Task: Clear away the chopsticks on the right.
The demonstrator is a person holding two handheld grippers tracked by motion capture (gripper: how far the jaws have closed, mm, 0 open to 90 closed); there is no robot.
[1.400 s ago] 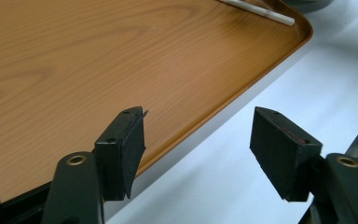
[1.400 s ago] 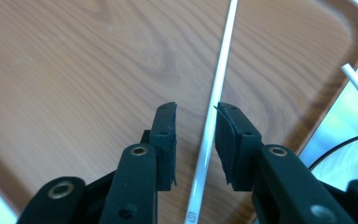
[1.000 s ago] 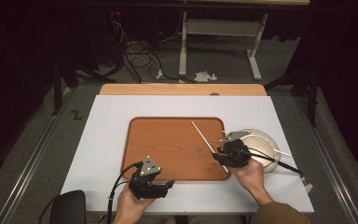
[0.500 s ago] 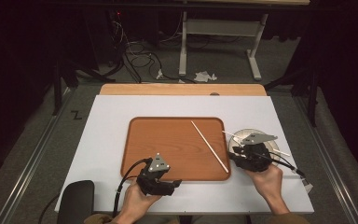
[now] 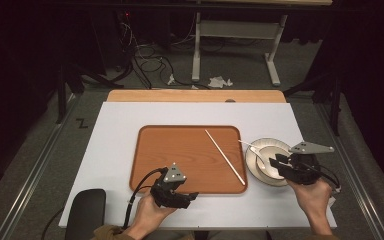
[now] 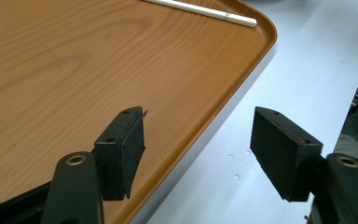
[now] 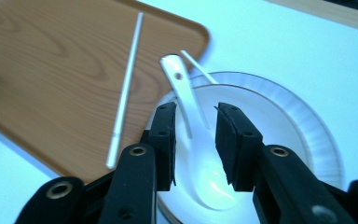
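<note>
The left hand-held gripper (image 5: 189, 196) rests at the near edge of the wooden tray (image 5: 170, 150), jaws wide apart and empty; best it waits there. On the tray's right side lies one thin, smooth white chopstick (image 5: 225, 157). To its right, the right hand-held gripper (image 7: 195, 140) has just been narrowing its jaws around the white spoon (image 7: 191, 135) lying in the bowl (image 5: 267, 161), pads not yet pressing. It should centre on the slim handle and squeeze gently, since glossy, curved plastic likely slips. A second chopstick (image 7: 196, 66) leans on the bowl's ribbed rim.
</note>
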